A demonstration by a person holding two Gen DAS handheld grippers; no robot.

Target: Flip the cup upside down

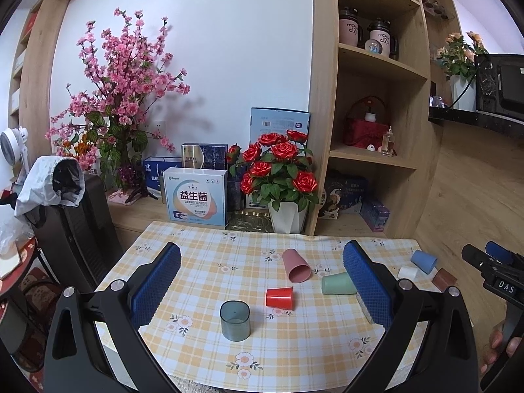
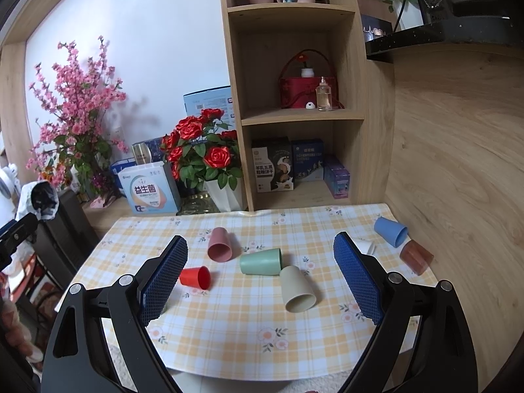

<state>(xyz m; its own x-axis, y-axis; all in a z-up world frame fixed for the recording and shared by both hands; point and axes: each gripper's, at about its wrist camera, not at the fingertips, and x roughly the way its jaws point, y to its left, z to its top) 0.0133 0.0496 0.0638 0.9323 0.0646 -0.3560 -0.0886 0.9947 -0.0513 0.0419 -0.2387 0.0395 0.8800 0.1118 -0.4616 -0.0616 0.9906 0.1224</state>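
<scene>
Several cups lie on the checked tablecloth (image 1: 209, 353). A grey-blue translucent cup (image 1: 234, 321) stands with its rim down in front of my open left gripper (image 1: 262, 286). A red cup (image 1: 279, 297) stands rim down; in the right wrist view the red cup (image 2: 195, 277) looks tipped on its side. A pink cup (image 1: 296, 266) (image 2: 220, 244), a green cup (image 1: 337, 283) (image 2: 261, 261) and a beige cup (image 2: 297, 289) lie on their sides. My right gripper (image 2: 260, 276) is open and empty above the table, with the beige cup between its fingers.
Blue (image 2: 390, 231), white (image 2: 365, 246) and brown (image 2: 416, 257) cups lie at the table's right edge by the wooden wall. A rose pot (image 2: 226, 193), boxes and a shelf unit (image 2: 294, 118) stand behind the table. A dark chair (image 1: 78, 229) stands at the left.
</scene>
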